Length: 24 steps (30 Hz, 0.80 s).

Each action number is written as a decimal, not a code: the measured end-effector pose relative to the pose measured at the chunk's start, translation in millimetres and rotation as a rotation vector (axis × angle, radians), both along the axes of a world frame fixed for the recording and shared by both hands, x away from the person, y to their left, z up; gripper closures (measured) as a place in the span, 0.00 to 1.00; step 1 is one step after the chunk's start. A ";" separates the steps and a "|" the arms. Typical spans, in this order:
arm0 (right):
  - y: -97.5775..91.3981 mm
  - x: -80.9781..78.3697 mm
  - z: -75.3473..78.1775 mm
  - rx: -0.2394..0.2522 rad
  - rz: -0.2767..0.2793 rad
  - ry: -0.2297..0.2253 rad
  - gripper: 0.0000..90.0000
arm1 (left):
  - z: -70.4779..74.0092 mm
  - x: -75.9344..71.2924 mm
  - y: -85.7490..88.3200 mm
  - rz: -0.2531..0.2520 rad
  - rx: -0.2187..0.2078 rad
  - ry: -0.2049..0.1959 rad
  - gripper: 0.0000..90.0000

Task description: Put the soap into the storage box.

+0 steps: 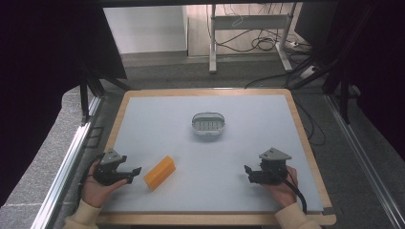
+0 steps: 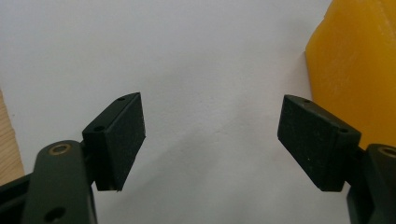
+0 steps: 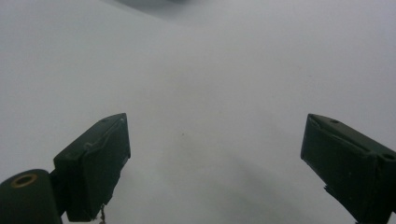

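A yellow block (image 1: 159, 172) lies on the pale grey table top (image 1: 248, 143), near the front left. My left gripper (image 1: 133, 174) rests just left of it, open, its jaws pointing toward the block. In the left gripper view the block (image 2: 355, 70) stands beyond the right pad (image 2: 313, 140), and nothing lies between the pads. A small grey oval basket (image 1: 208, 124) sits at the table's middle. My right gripper (image 1: 247, 173) rests at the front right, open, with bare table between its pads (image 3: 93, 168).
The table has a wooden rim (image 1: 305, 138). Beyond its far edge stand a desk frame (image 1: 248, 28) and loose cables (image 1: 267, 45) on the floor. Metal rails (image 1: 67, 167) run along both sides.
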State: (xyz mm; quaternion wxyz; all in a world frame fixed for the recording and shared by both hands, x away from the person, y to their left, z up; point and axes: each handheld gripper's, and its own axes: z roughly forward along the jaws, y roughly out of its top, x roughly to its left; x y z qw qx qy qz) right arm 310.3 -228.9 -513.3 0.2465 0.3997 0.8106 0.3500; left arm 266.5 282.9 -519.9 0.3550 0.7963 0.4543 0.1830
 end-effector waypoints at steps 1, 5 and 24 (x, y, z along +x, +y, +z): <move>0.0 -0.1 -0.2 -0.002 0.002 -0.003 0.10 | 0.1 -0.1 0.0 -0.002 -0.002 0.001 0.25; -2.5 -1.0 -0.1 0.015 -0.008 -0.010 0.11 | 1.7 -0.6 -0.2 -0.004 -0.009 0.003 0.26; -5.4 -5.2 -0.6 0.048 0.023 0.025 0.14 | 33.4 3.5 -2.6 0.012 -0.029 0.038 0.27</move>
